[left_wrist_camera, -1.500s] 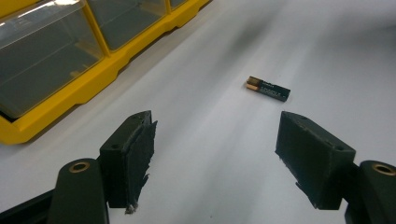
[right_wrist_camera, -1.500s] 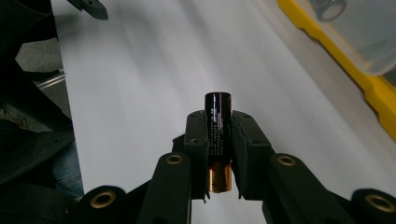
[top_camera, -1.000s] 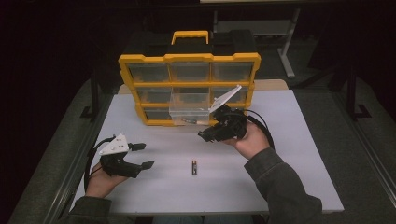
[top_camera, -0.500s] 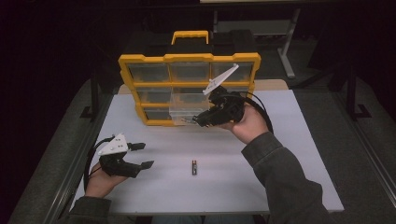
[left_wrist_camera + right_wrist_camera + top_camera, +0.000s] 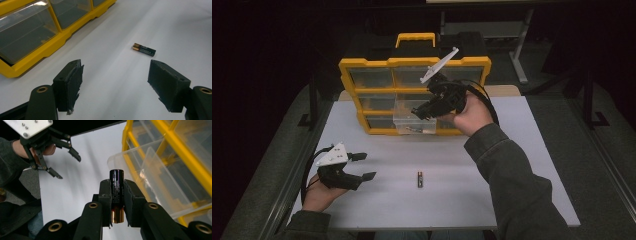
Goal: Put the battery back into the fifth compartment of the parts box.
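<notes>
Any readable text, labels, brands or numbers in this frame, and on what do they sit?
None can be read.
Battery clamped in the right gripper: fine white print down its black side, too small and blurred to read.
Battery on the table: a row of tiny marks on its black sleeve, unreadable.
Yellow organizer and its pulled-out clear drawer: no lettering visible.
Grey plate on the left gripper: screws, no markings.
</notes>
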`<state>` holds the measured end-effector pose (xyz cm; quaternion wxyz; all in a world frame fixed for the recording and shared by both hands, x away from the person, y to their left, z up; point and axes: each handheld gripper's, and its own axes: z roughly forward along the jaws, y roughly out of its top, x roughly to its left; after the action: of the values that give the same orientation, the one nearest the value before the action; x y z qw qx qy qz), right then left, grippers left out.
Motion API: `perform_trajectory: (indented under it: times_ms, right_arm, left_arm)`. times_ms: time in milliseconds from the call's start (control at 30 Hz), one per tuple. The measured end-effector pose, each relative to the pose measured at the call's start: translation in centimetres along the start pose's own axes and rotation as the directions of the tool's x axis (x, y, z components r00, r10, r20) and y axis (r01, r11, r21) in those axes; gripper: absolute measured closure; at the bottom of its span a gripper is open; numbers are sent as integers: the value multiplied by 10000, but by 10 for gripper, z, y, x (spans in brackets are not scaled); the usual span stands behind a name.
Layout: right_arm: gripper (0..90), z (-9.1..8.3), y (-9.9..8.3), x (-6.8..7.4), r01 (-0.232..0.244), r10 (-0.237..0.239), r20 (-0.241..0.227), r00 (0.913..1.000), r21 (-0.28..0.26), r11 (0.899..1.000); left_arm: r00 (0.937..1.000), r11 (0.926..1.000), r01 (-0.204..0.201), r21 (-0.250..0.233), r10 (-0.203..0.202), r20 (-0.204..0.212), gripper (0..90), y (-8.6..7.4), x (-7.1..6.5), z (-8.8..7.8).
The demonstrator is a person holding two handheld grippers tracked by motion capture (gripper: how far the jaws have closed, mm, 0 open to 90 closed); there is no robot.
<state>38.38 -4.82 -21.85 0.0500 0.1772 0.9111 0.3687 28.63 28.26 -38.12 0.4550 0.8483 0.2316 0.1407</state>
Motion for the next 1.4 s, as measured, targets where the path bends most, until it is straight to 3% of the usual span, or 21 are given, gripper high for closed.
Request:
perform_trajectory:
  times_ms: [467,900,1233,1400]
  right_arm:
    - [763,9,22,-21,-223,219,239,9995,159,9996]
    - [763,35,21,-37,-538,495,537,9973,815,9952]
    - [762,59,17,-42,-616,543,571,9969,1346,9890]
    - [752,64,12,-45,-788,728,486,9962,1365,9875]
  left_arm:
    - [10000,10000,66,4,-66,7,268,0,0,-1]
    - [9999,9999,132,-37,-132,-9,264,-1,1,-1]
    - [9999,9999,104,-10,-104,-29,263,-1,2,-2]
    - [9999,9998,170,35,-170,-9,263,-1,2,-2]
